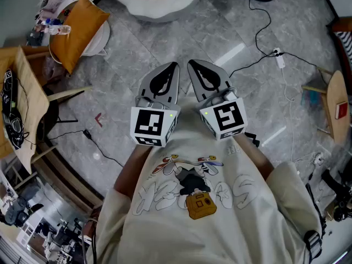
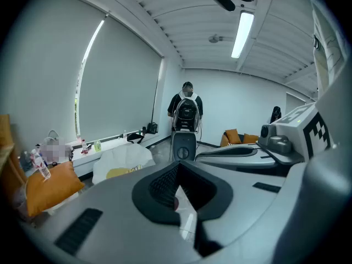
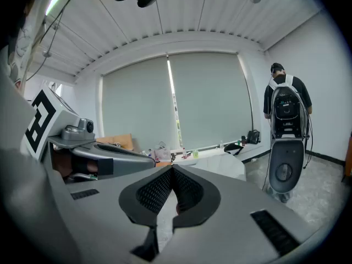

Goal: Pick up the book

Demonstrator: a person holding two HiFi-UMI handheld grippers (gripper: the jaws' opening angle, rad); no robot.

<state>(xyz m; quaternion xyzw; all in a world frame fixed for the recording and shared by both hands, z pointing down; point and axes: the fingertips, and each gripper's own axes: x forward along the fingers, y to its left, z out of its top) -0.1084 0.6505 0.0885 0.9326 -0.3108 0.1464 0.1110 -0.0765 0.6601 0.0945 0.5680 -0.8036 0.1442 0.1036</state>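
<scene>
No book shows in any view. In the head view my left gripper [image 1: 174, 66] and right gripper [image 1: 191, 64] are held side by side in front of my chest, over the grey tiled floor. Each is shut, its jaws meeting at the tip with nothing between them. In the left gripper view the left gripper [image 2: 179, 164] points out into the room, and the right gripper [image 2: 242, 153] lies just to its right. The right gripper view shows the right gripper [image 3: 171, 168] shut and empty, with the left gripper [image 3: 102, 154] beside it on the left.
An orange cushion [image 1: 77, 26] and a white beanbag [image 1: 159, 1] lie on the floor ahead. A wooden table [image 1: 27, 100] stands at the left, a wooden chair [image 1: 335, 100] at the right. Cables [image 1: 258, 59] cross the floor. A person with a backpack [image 2: 187, 106] stands across the room.
</scene>
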